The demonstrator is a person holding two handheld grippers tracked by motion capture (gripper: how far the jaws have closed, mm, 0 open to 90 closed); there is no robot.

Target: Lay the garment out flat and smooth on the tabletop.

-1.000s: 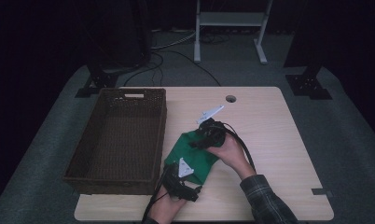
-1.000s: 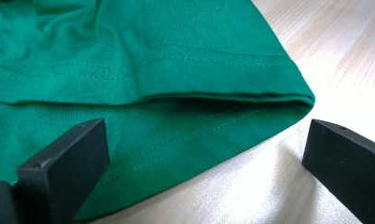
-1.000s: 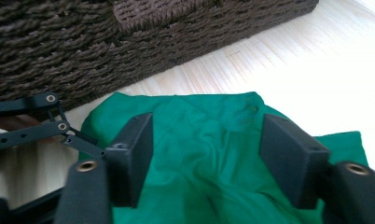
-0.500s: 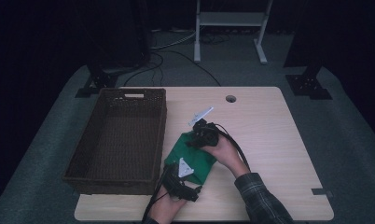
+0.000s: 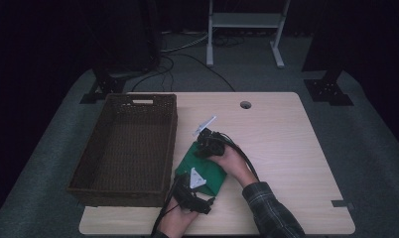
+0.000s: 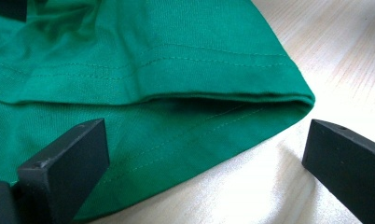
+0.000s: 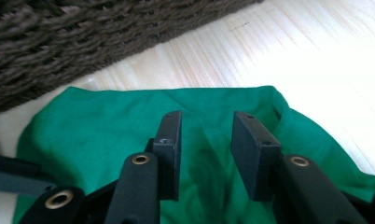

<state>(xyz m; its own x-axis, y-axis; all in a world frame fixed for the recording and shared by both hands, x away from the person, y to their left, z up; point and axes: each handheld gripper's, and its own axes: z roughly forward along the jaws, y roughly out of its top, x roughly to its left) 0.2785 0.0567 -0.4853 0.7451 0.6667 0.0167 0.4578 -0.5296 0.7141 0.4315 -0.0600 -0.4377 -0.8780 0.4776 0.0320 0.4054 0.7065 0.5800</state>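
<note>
Two grippers work a green T-shirt (image 5: 203,169) at centre frame, unlabelled.
Left gripper (image 6: 202,163) jaws spread wide at its hem; right gripper (image 7: 206,156) jaws, just closing, stand narrowly apart over the cloth.

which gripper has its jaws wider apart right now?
The left gripper: its jaws stand far apart at the green cloth's folded edge. The right gripper's jaws have been closing, with a narrow gap over the cloth.

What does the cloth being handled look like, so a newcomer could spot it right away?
Start at the pale wooden table and find the dark woven basket on its left half. Just right of the basket's near corner lies a folded green garment. It is the one soft, bright green thing there, with stitched hems.
</note>
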